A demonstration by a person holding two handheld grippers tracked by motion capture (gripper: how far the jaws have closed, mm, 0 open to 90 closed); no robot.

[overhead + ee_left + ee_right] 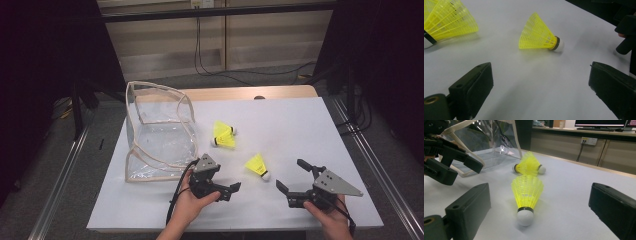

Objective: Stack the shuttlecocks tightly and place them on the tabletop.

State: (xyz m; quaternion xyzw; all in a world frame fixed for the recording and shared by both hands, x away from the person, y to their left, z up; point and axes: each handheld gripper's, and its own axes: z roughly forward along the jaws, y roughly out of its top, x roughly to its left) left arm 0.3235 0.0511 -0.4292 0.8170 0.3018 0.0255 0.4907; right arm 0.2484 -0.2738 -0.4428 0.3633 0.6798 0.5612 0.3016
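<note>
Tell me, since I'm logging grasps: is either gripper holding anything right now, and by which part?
Nothing is held. The left gripper and right gripper are both open, with the nearest shuttlecock lying free on the table between them.

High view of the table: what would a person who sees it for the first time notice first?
The bright yellow plastic shuttlecocks stand out on the white table: a single shuttlecock with a white cork tip lies between the two grippers, and a pair of shuttlecocks lies farther back beside the clear plastic bag with beige trim at the left. Near the front edge, the left gripper and the right gripper both have open jaws.
</note>
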